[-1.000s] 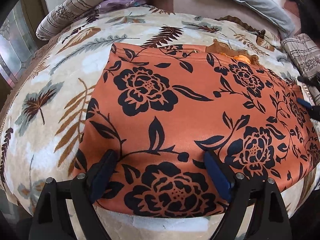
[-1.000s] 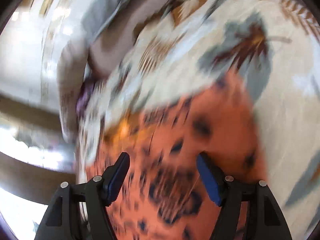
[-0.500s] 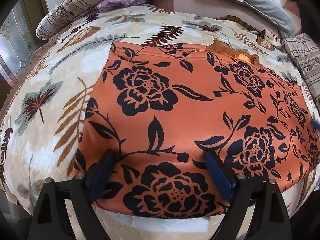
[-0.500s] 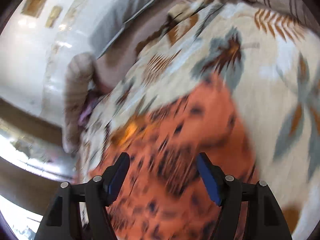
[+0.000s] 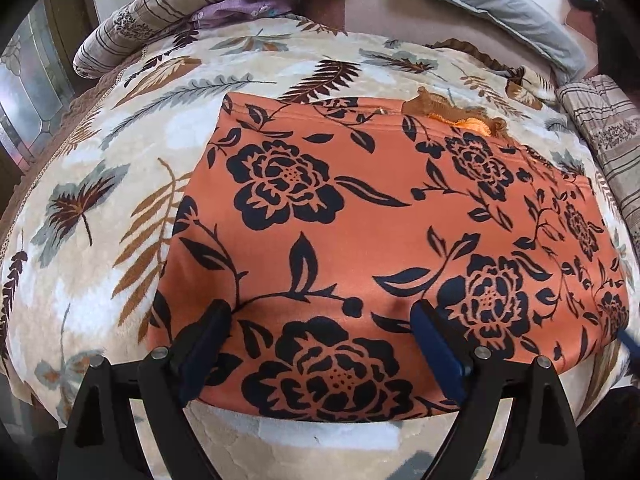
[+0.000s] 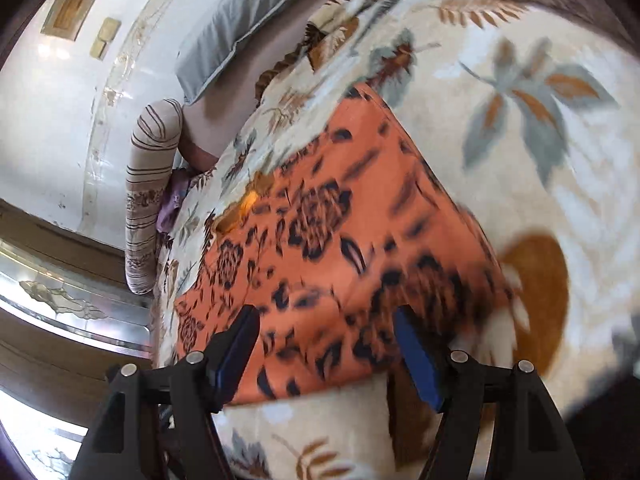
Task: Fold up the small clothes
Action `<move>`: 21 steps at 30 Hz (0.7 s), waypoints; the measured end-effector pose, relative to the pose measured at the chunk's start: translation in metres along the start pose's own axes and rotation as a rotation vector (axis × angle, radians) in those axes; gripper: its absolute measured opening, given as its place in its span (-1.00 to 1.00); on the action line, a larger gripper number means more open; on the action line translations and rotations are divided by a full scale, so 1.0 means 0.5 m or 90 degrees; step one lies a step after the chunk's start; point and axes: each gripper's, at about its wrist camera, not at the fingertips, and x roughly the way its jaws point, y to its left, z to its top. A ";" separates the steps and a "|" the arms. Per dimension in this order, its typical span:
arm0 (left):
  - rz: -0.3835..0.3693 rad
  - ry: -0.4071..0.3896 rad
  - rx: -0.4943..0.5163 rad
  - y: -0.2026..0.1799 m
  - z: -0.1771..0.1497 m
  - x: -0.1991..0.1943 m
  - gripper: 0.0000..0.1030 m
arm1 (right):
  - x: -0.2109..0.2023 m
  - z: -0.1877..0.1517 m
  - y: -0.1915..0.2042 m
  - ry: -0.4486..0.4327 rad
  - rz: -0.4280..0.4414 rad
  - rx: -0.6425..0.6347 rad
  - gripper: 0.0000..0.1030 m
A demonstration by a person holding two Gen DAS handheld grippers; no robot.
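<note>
An orange garment [image 5: 360, 232] with black flowers lies spread flat on the leaf-print blanket [image 5: 120, 208]. My left gripper [image 5: 320, 320] hovers open over the garment's near edge, blue pads wide apart with nothing between them. In the right wrist view the same garment [image 6: 340, 248] shows blurred, and my right gripper [image 6: 326, 328] stands open above its near corner, holding nothing. A blue tip of the right gripper [image 5: 628, 344] peeks in at the right edge of the left wrist view.
A striped rolled quilt [image 5: 168, 12] and a purple cloth [image 5: 240, 8] lie at the bed's far left. A grey pillow [image 5: 500, 4] sits at the back and a striped folded blanket [image 5: 608, 128] at the right. A mirrored wardrobe [image 6: 72, 308] stands beside the bed.
My right gripper has swept along the garment's right side toward its near corner. The left gripper and the garment have stayed still.
</note>
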 end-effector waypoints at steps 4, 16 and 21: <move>-0.017 -0.024 0.002 -0.016 0.004 -0.022 0.76 | -0.006 -0.043 -0.057 -0.002 0.006 0.087 0.42; -0.048 -0.014 0.048 -0.103 0.009 0.003 0.76 | 0.038 0.058 -0.093 -0.029 0.040 0.151 0.10; -0.044 -0.031 0.057 -0.111 0.010 -0.007 0.76 | 0.016 0.062 -0.046 -0.057 -0.018 0.061 -0.80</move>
